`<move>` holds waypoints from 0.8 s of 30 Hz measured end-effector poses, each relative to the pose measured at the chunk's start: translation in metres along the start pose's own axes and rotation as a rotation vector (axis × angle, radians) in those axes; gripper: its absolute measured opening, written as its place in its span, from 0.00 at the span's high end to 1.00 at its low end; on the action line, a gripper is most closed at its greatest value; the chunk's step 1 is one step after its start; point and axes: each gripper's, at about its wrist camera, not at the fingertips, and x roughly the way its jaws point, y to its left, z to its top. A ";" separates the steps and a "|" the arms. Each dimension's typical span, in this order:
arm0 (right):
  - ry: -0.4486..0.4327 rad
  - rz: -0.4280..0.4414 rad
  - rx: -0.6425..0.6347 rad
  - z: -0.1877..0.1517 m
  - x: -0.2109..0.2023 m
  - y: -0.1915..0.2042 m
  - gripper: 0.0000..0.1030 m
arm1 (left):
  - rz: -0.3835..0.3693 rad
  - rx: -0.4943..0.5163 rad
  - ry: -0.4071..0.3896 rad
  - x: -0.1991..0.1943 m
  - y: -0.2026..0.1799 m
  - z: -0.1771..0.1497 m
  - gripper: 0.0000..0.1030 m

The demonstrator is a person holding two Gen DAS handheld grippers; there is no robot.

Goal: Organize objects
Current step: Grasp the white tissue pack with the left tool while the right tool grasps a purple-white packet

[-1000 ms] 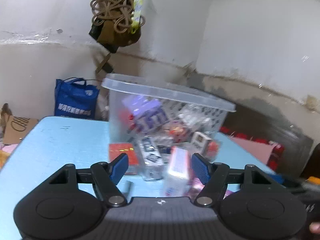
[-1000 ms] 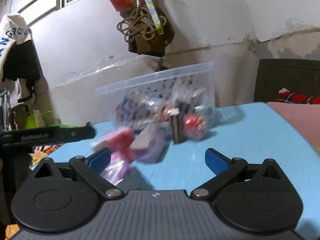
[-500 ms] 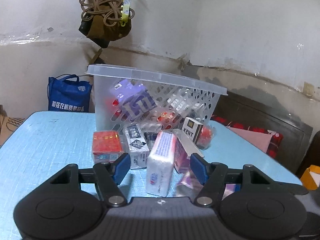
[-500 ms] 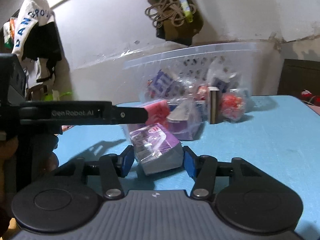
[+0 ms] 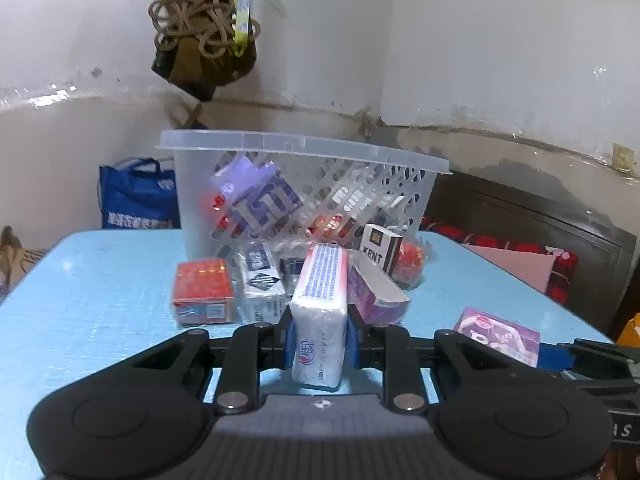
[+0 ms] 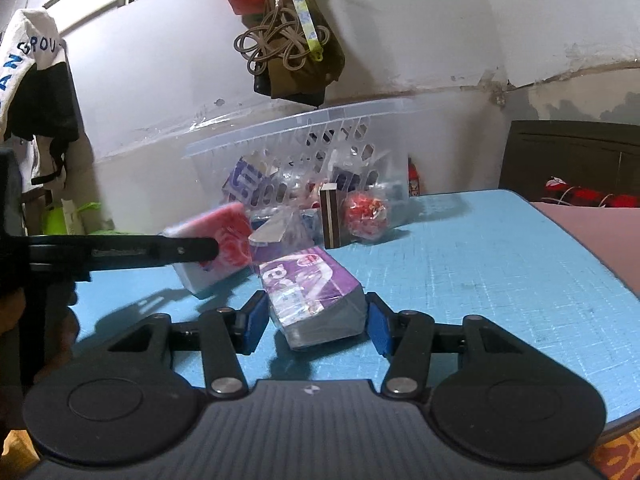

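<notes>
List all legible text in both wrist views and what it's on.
"KENT": white and black cigarette box leaning on the clear plastic lattice basket.
"GROU", with "AN" below it, both cut off: white and black garment hanging on the wall.
Blurred or too small: white characters on the blue tote bag, print on the white and pink tissue pack, purple tissue pack, red box.

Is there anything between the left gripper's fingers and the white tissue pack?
Nothing visible. The left gripper has just closed, and its blue pads press directly on both sides of the white tissue pack, which stands on the blue table.
</notes>
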 end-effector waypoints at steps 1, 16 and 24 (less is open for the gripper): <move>-0.002 0.001 -0.002 0.000 0.000 0.000 0.46 | 0.004 0.001 -0.003 -0.002 0.000 -0.002 0.73; -0.040 -0.017 -0.002 0.007 -0.005 -0.002 0.47 | 0.030 -0.062 -0.030 -0.027 0.017 -0.008 0.73; -0.071 -0.034 -0.003 0.015 -0.010 -0.002 0.47 | 0.043 -0.077 -0.064 -0.042 0.022 -0.004 0.73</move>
